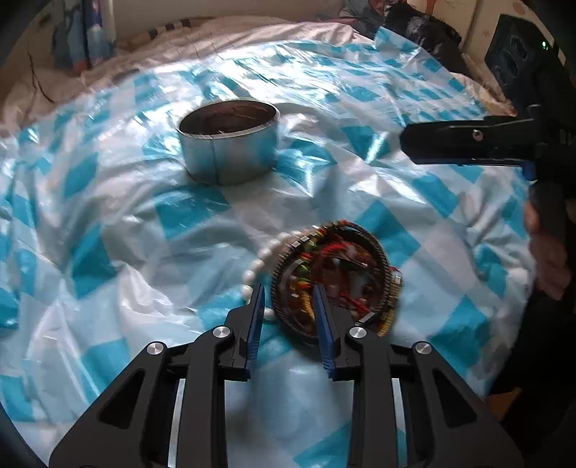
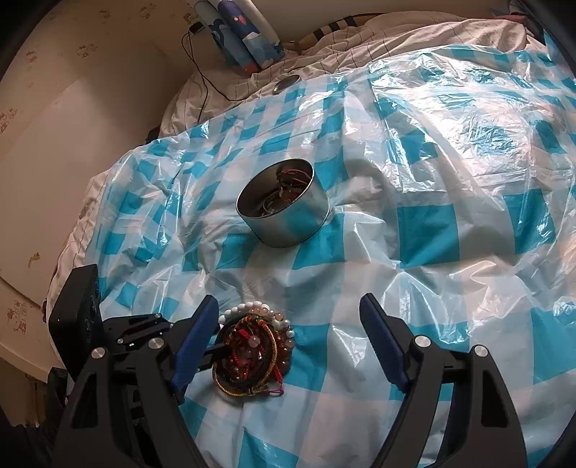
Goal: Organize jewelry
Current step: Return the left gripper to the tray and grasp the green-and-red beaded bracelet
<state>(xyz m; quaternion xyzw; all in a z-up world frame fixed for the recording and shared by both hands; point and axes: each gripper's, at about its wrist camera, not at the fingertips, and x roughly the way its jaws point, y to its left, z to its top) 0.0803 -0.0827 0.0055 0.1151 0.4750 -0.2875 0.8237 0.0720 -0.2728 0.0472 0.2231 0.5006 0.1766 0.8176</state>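
Note:
A pile of bracelets (image 1: 334,277) lies on the blue-and-white checked plastic sheet (image 1: 108,223): white beads, dark rings, red and yellow cords. My left gripper (image 1: 288,298) reaches into the pile's left side, jaws partly closed around the rim of a dark ring and the bead strand. The pile also shows in the right wrist view (image 2: 252,349), with the left gripper's fingertips (image 2: 216,351) in it. My right gripper (image 2: 289,324) is wide open and empty, hovering just right of the pile. A round metal tin (image 2: 284,201) holding some jewelry stands further away; it also shows in the left wrist view (image 1: 230,144).
The sheet covers a soft, wrinkled bed. A small round lid (image 2: 286,84) lies at the sheet's far edge. Rolled blue items (image 2: 248,32) and a cable (image 2: 201,72) sit by the wall. The right gripper's body (image 1: 504,140) is at the right of the left wrist view.

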